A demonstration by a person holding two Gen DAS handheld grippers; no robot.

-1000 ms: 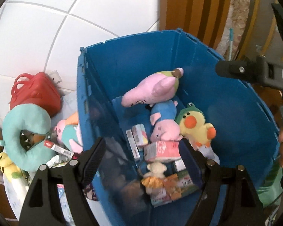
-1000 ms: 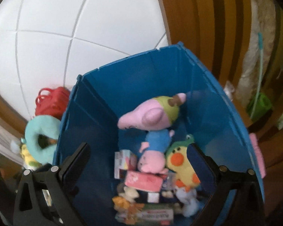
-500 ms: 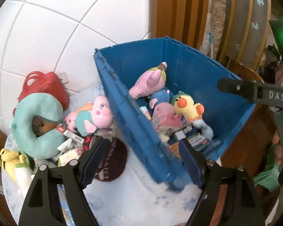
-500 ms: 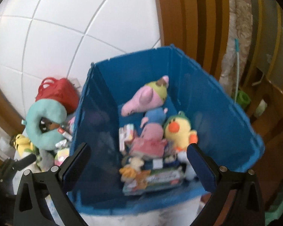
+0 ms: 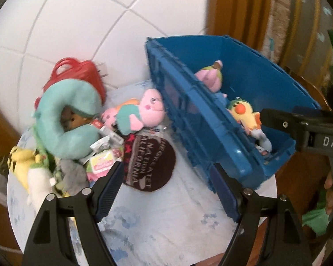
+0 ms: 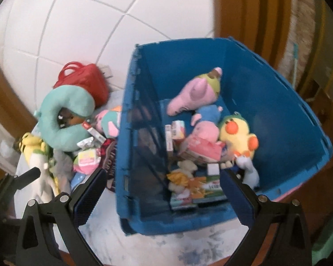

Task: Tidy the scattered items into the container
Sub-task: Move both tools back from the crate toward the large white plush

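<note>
Covering the table, a floral cloth [image 5: 166, 217] meets white wall tiles [image 5: 77, 22]; each gripper hangs spread, empty.

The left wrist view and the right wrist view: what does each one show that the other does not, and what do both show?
Only the left wrist view shows the full face of the pink pig plush lying outside the blue bin, and the lettering on the brown round patch in full.

Only the right wrist view shows the bin's floor: the small boxes, the pink carton and the blue-bodied pig plush.

Both show the teal neck pillow, the red bag, the yellow duck plush, and an open, empty gripper: left gripper, right gripper.
</note>
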